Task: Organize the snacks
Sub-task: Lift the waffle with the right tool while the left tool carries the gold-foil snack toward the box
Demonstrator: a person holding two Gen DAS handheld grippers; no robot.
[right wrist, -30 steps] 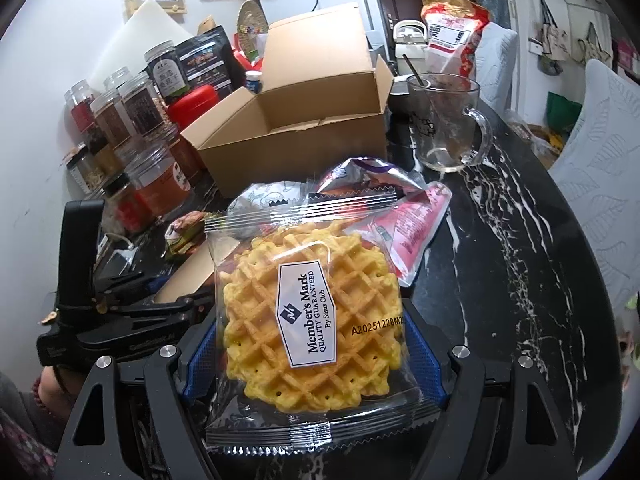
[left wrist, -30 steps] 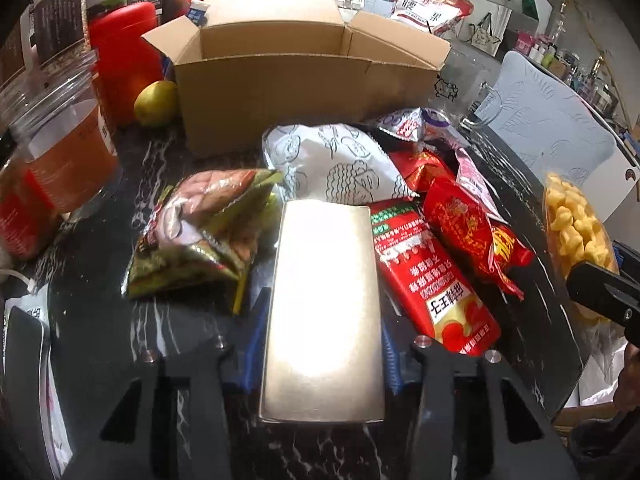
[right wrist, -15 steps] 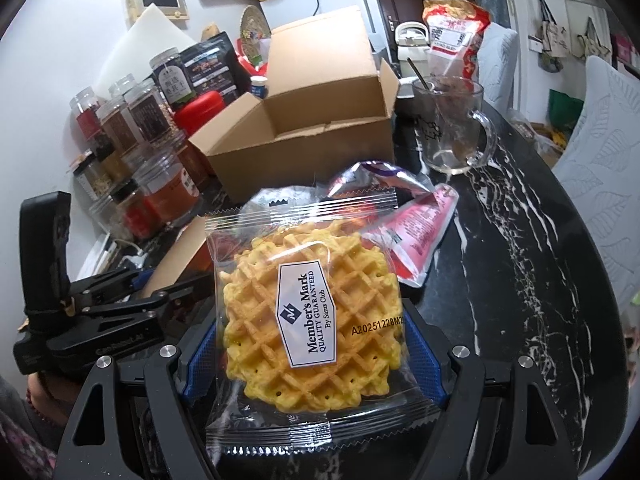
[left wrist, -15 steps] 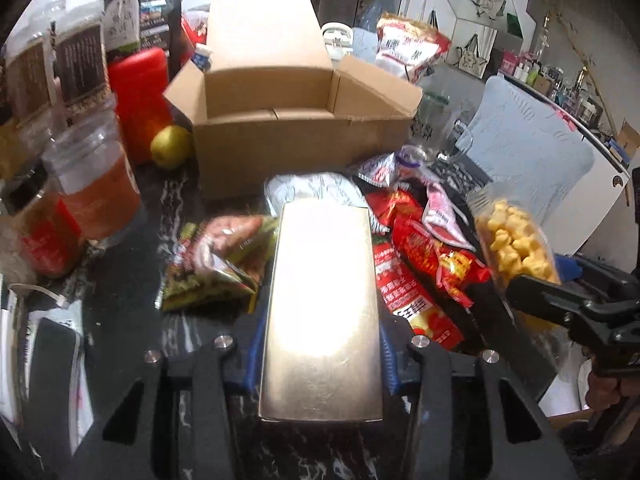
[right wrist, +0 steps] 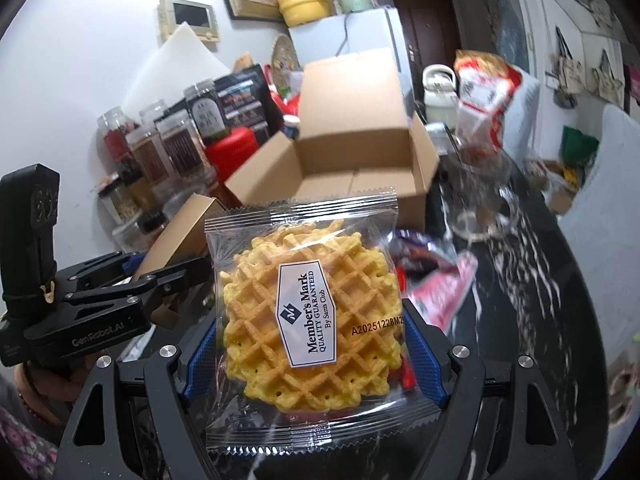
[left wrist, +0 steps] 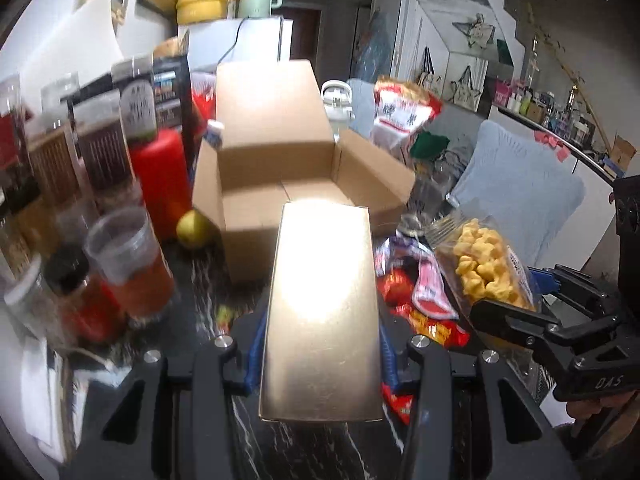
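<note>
Gripping a waffle packet (right wrist: 308,312) between its blue pads, my right gripper (right wrist: 308,344) is holding it up off the bench (right wrist: 532,280), with the open cardboard box (right wrist: 360,168) just ahead. My left gripper (left wrist: 320,352) is clamping a plain tan carton (left wrist: 322,312) lengthwise — its far end is pointing straight at the box's front wall. Both snacks are in the air; neither is in the box yet, and more red and purple packets (left wrist: 416,292) are lying loose on the bench beside it.

I am judging the risks from here. Both loads are heading for one opening, so my two grippers could be bumping each other at the rim. That carton is long and held near one end, so it may be catching the front wall and pivoting out. My waffle packet is slick film — squeezing harder risks cracking the waffle, easing off risks a slip. A glass mug (right wrist: 480,196) beside the box is sitting close to my right-hand path.
</note>
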